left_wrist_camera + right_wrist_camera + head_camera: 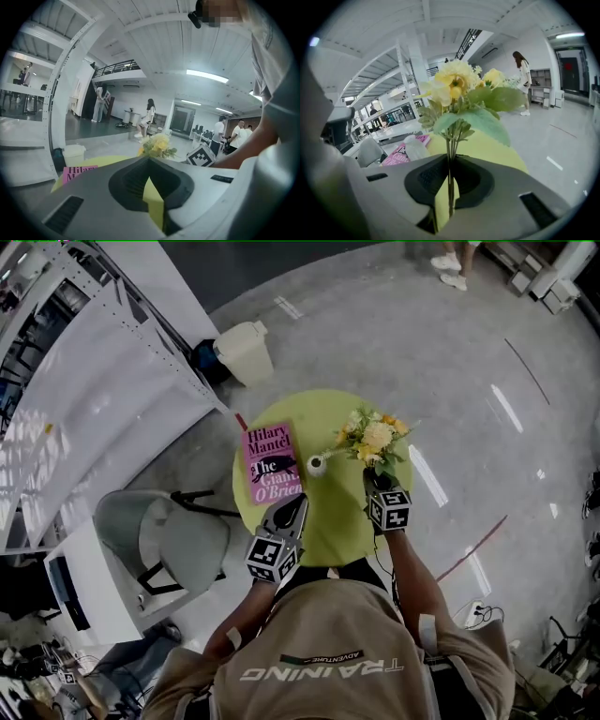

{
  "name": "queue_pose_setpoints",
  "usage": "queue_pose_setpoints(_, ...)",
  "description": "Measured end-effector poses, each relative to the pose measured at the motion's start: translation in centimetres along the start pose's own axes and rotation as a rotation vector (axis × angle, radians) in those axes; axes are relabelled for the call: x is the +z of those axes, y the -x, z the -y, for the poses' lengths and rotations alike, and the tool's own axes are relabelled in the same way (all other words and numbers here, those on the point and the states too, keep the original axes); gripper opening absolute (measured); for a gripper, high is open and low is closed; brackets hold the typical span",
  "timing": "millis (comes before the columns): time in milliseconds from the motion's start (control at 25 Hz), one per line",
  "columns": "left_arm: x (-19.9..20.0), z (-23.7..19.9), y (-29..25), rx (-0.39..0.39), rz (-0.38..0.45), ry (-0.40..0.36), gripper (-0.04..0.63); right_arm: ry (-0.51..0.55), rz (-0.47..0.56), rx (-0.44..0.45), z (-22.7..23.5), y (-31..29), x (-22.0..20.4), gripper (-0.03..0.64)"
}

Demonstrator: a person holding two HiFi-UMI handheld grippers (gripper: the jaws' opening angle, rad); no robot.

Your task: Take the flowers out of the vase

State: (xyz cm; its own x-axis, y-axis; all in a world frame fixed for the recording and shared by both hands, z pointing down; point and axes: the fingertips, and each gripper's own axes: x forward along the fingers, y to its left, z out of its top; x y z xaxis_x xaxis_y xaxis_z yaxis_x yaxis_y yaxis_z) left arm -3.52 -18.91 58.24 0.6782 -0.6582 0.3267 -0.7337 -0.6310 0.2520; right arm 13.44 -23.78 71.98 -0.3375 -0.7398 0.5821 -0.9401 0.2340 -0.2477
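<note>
A bunch of yellow and white flowers with green leaves hovers over the right side of the round green table. My right gripper is shut on the thin stems; in the right gripper view the flowers rise straight from between the jaws of the right gripper. A small white vase stands just left of the bunch, and I also see the vase pale in the right gripper view. My left gripper hangs shut and holding nothing over the table's near left, aimed at the flowers.
A pink book lies on the table's left side. A grey chair stands at the left, and a white bin lies beyond the table. White shelving fills the far left. People stand in the background.
</note>
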Motion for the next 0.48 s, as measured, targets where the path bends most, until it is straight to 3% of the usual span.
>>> queue_pose_setpoints(280, -1.1, -0.7, -0.8, 0.019, -0.039, 0.018, 0.006, -0.057, -0.137, -0.014, 1.8, -3.4, -4.8, 0.031)
queue_pose_setpoints(480, -1.4, -1.2, -1.1, 0.032, -0.042, 0.027, 0.006, -0.099, -0.179, -0.039, 2.5, -4.7, -6.5, 0.032)
